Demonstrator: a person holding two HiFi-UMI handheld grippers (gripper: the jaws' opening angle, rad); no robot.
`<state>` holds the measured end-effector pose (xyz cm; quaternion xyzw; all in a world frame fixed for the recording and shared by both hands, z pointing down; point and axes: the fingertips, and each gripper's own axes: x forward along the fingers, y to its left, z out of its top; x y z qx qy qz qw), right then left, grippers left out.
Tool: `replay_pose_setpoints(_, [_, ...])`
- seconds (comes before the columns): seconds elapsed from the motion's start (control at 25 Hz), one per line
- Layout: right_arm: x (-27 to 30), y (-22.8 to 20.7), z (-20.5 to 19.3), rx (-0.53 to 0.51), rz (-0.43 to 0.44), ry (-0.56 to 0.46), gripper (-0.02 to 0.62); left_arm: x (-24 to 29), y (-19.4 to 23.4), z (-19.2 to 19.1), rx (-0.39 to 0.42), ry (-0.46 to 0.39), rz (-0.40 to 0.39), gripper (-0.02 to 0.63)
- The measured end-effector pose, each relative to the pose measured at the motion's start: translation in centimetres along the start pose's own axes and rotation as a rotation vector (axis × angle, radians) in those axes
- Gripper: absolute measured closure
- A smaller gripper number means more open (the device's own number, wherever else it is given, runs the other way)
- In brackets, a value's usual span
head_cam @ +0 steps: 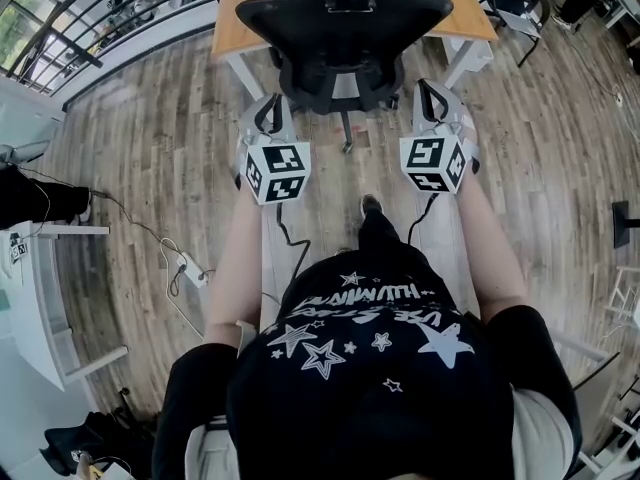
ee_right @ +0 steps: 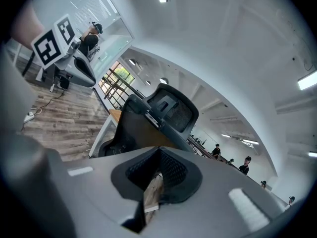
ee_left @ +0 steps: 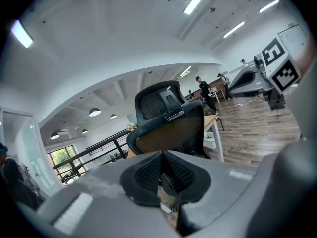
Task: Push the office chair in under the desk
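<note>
Just shove the stiff backrest rim [head_cam: 262, 14] of that office chair [head_cam: 340, 73] at top center, parked at the desk [head_cam: 238, 23], using left gripper [head_cam: 270, 106] and right gripper [head_cam: 433, 95], the 2 clamped shut on nothing, heavyish but should roll easy.

Matt black plastic office chair [head_cam: 343, 13], wooden desk top [head_cam: 238, 13], wood-plank floor [head_cam: 150, 138]

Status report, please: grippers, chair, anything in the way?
Left gripper and right gripper shut, empty. Black office chair at orange wooden desk, base outside. No obstacle seen.
</note>
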<state>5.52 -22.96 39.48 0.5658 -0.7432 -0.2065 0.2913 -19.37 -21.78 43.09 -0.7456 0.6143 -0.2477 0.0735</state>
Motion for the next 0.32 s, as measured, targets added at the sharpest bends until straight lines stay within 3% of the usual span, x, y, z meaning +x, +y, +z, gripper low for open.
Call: replay_pose_setpoints(0.32, [-1.7,1.4,0.3,0.002,0.01,0.001,0.594,-2.2,-0.6,-1.3,-0.027,0.01,-0.025,0.604])
